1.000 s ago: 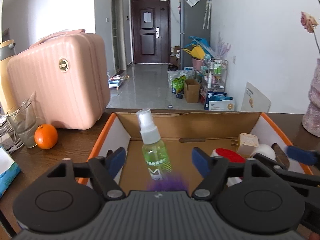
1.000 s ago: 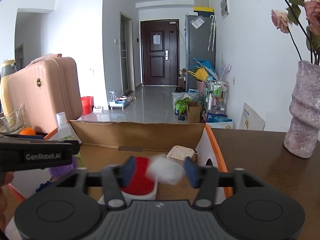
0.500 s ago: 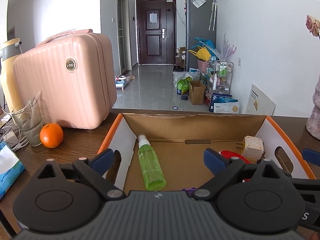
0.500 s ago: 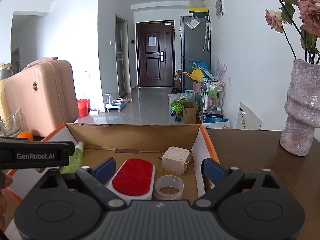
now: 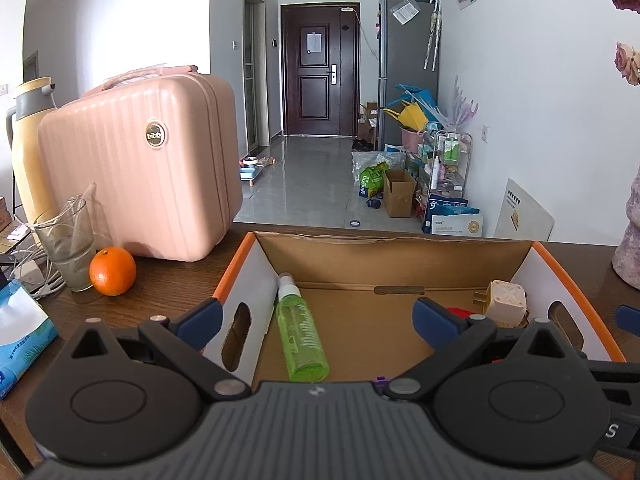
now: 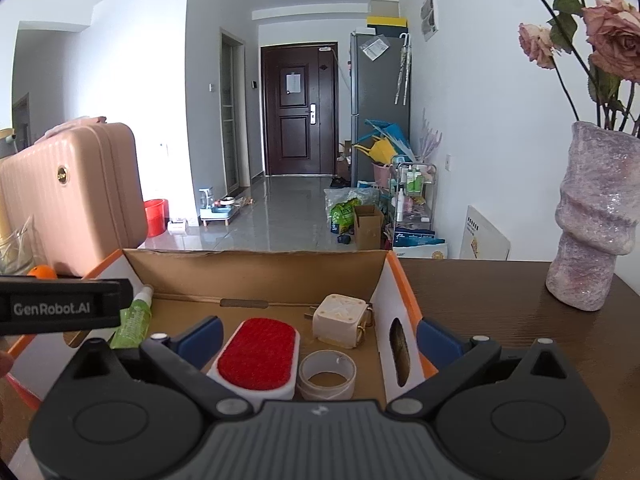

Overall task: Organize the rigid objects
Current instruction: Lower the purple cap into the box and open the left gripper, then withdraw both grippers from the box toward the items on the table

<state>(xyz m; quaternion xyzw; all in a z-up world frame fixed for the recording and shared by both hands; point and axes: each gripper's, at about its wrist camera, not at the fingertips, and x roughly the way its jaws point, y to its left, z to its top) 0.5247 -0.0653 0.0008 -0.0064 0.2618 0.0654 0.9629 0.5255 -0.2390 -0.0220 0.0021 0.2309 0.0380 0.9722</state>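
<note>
- Setting: a dark wooden table (image 5: 172, 280) facing a tiled hallway; an open cardboard box with orange rims (image 5: 396, 248) rests on the table, its near edge under both grippers.
- Box contents: a green plastic spray bottle (image 5: 302, 340) lies flat along the left wall, cap toward the far wall, long axis running away from the camera. A red-topped white brush (image 6: 256, 354), a clear tape roll (image 6: 327, 374) and a cream plug adapter (image 6: 340, 320) sit toward the right wall.
- Left gripper (image 5: 316, 318): jaws opening, nothing gripped; the bottle lies between and below them, nearest this hand.
- Right gripper (image 6: 320, 338): jaws opening, empty, above brush and tape.
- Both grippers point forward and slightly downward.
</note>
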